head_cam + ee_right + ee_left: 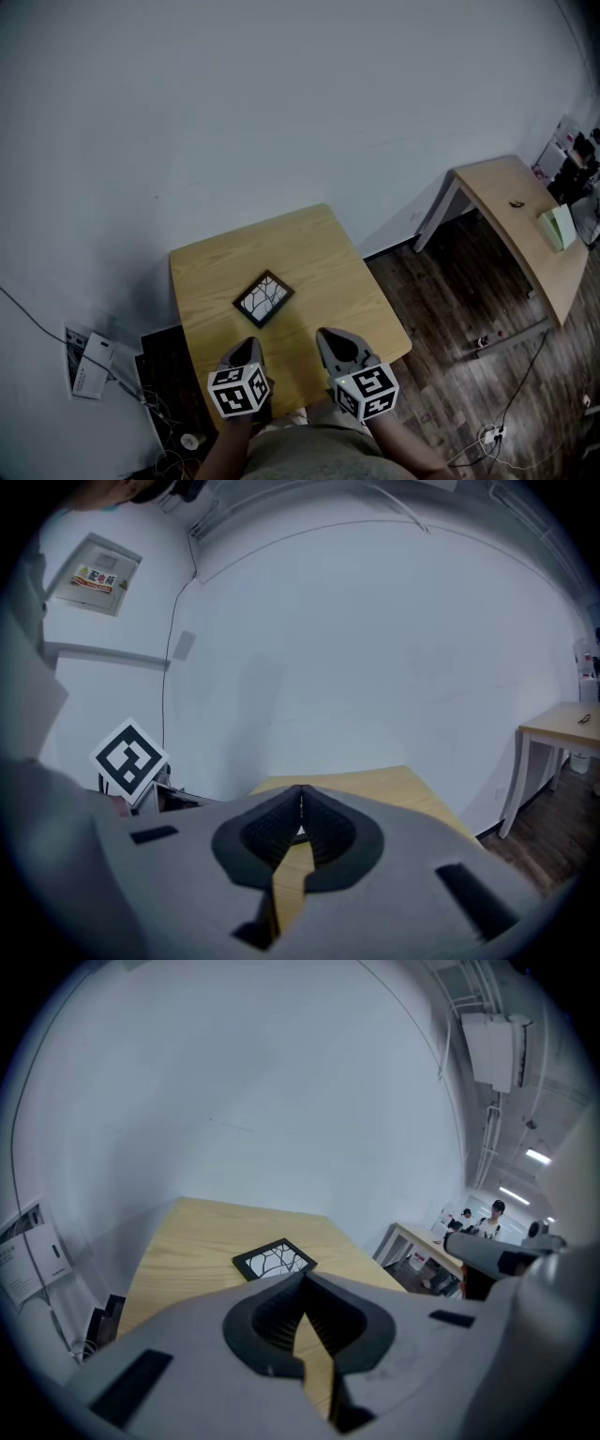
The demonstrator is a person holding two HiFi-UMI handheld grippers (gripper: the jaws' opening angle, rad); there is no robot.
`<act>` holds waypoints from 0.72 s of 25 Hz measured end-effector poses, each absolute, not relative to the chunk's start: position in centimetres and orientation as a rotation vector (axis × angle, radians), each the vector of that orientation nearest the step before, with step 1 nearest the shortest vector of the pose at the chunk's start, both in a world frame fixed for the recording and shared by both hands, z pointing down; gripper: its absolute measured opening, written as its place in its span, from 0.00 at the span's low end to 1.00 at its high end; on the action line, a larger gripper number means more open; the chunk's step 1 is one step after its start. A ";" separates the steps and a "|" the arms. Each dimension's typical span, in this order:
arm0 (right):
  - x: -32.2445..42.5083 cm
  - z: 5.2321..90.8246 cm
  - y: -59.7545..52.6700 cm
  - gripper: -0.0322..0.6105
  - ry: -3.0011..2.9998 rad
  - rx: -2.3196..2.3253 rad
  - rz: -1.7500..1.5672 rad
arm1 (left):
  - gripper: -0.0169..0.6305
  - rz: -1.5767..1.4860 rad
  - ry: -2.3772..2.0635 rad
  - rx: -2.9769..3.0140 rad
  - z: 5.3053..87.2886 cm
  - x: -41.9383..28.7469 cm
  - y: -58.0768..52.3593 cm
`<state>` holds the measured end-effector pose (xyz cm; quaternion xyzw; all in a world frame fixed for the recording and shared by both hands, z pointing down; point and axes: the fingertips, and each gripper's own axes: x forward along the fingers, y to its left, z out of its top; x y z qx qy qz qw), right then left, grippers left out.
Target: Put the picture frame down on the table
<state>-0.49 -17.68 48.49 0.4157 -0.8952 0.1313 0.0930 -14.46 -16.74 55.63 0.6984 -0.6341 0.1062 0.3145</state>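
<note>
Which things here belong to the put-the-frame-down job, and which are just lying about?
Job:
- black square picture frame, lying flat
- light wooden table under it
- left gripper and right gripper, fingers shut, both empty

Lying about:
- long wooden side table
- pale green object on it
- white power strip on the floor

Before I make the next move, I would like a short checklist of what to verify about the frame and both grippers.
1. Picture frame lies flat on the table: ok.
2. Frame sits away from the table edges: ok.
3. Left gripper shut, nothing between its jaws: ok.
4. Right gripper shut, nothing between its jaws: ok.
5. Both grippers apart from the frame: ok.
</note>
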 end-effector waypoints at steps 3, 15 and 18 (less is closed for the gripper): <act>-0.3 48.3 -17.1 0.05 -2.662 1.244 0.388 | 0.03 0.283 -1.655 1.858 55.3 -14.1 -16.1; -0.4 48.0 -16.6 0.05 -2.666 1.258 0.384 | 0.03 0.287 -1.636 1.889 54.9 -13.9 -15.8; -0.5 48.2 -16.6 0.05 -2.655 1.251 0.383 | 0.03 0.285 -1.636 1.890 54.9 -13.9 -15.9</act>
